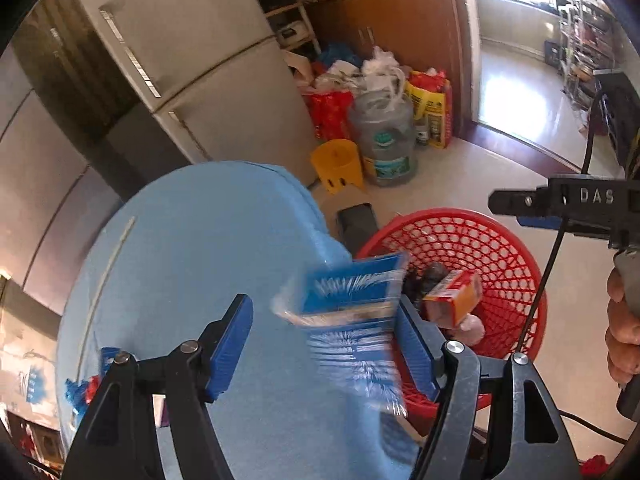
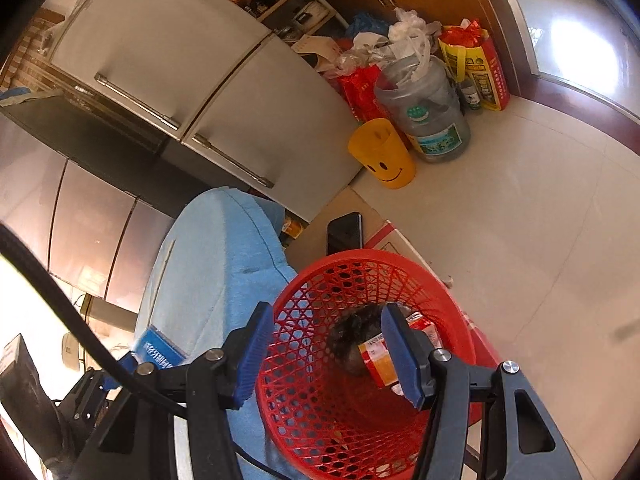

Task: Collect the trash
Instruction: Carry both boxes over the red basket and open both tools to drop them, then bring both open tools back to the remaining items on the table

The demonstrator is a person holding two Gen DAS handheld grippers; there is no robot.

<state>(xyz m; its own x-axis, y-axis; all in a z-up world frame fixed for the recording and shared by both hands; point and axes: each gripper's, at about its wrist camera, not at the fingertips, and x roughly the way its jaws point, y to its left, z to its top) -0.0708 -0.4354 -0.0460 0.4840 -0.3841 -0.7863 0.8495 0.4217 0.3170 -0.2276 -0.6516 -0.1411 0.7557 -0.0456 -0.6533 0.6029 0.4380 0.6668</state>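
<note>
A blue-and-white plastic-wrapped packet (image 1: 352, 312) shows blurred between the jaws of my left gripper (image 1: 324, 306). It lies against the right pad with a wide gap to the left pad, at the edge of the blue-covered table (image 1: 180, 260). The right wrist view shows the same packet (image 2: 158, 350) by the table edge. Just past the table stands a red mesh basket (image 1: 500, 232) (image 2: 360, 258). It holds an orange carton (image 1: 456, 294) (image 2: 378, 362) and a dark crumpled lump (image 2: 352, 332). My right gripper (image 2: 328, 309) (image 1: 520, 212) hangs open over the basket, with nothing between its pads.
A grey fridge (image 2: 180, 60) stands behind the table. On the floor are a yellow smiley bin (image 2: 382, 156), a large water jug (image 2: 428, 112) and several bags (image 2: 476, 64). A phone (image 2: 344, 232) lies on a cardboard box beside the basket. A hand (image 1: 624, 320) shows at the right edge.
</note>
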